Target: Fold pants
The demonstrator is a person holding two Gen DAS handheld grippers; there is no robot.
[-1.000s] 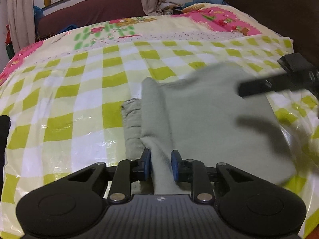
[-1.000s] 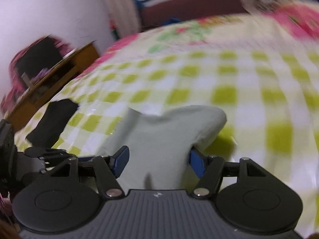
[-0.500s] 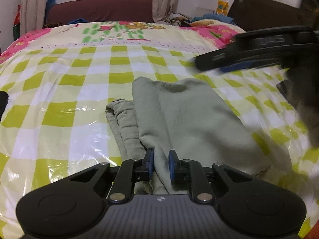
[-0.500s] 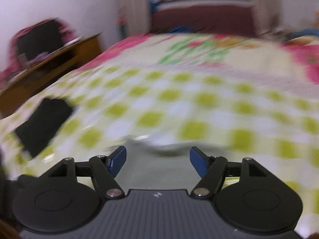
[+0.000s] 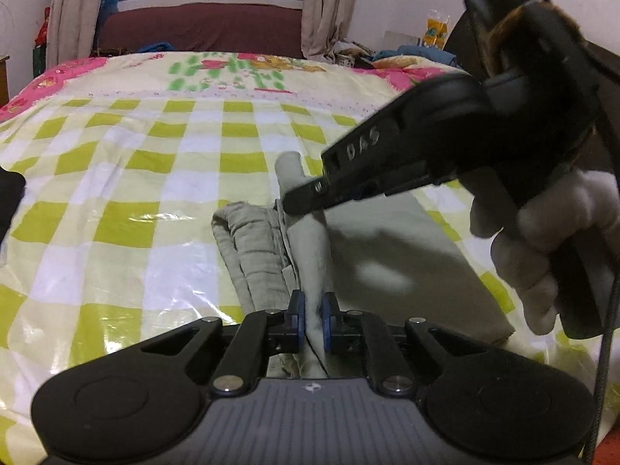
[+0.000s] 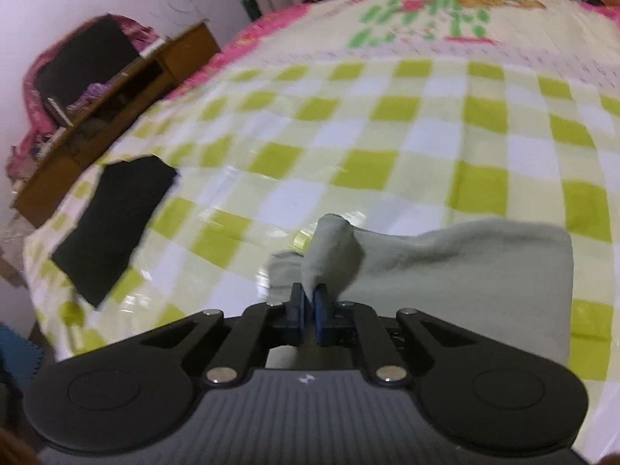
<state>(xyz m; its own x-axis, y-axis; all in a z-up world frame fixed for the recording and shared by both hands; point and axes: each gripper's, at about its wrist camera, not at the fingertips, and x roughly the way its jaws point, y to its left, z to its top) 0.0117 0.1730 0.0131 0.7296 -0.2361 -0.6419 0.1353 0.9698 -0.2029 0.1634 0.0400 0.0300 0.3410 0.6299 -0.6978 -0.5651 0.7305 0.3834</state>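
Observation:
Pale green pants (image 5: 387, 255) lie partly folded on the bed, with a bunched waistband part on their left. My left gripper (image 5: 313, 319) is at their near edge, jaws closing, and its blue pads press a ridge of the cloth between them. My right gripper (image 5: 288, 203), held by a white-gloved hand (image 5: 542, 240), reaches in from the right to the far end of that ridge. In the right wrist view the right gripper (image 6: 309, 306) has its jaws closing, pads pinching a raised peak of the pants (image 6: 465, 263).
The bed wears a green-and-white checked sheet (image 5: 155, 193) under shiny plastic. A black cloth (image 6: 116, 217) lies near the bed's left edge, with a wooden desk (image 6: 116, 89) beyond it. A dark red headboard (image 5: 201, 27) stands at the far end.
The right gripper swung across from the pants' right side to the far end of the fold and closed on it. The left jaws tightened on the near ridge of cloth.

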